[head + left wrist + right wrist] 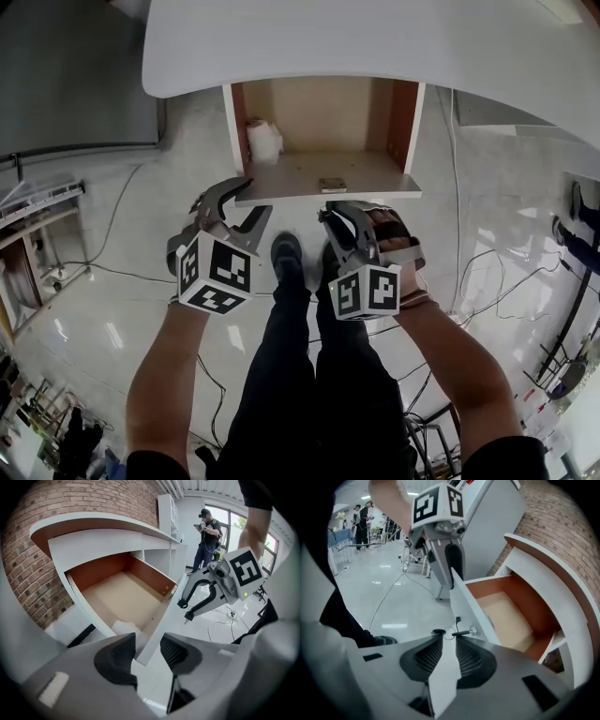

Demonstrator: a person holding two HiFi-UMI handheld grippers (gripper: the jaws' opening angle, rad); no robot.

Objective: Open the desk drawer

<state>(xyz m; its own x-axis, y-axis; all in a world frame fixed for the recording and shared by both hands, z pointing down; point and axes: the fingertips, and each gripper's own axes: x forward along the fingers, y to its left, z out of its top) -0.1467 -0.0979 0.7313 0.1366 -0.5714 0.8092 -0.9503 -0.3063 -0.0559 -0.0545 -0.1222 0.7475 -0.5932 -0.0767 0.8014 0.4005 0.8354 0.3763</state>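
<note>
1 drawer [309, 173] pulled out under worktop [375, 37]. 2 tools on its front edge: left tool [147, 651] closing, edge between pads, not clamped; right tool [446, 654] opening, pads touching it. 1 white roll [263, 141] inside.

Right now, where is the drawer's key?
Right gripper view: the key sticks out of the lock on the drawer front's outer face, near its top edge.
</note>
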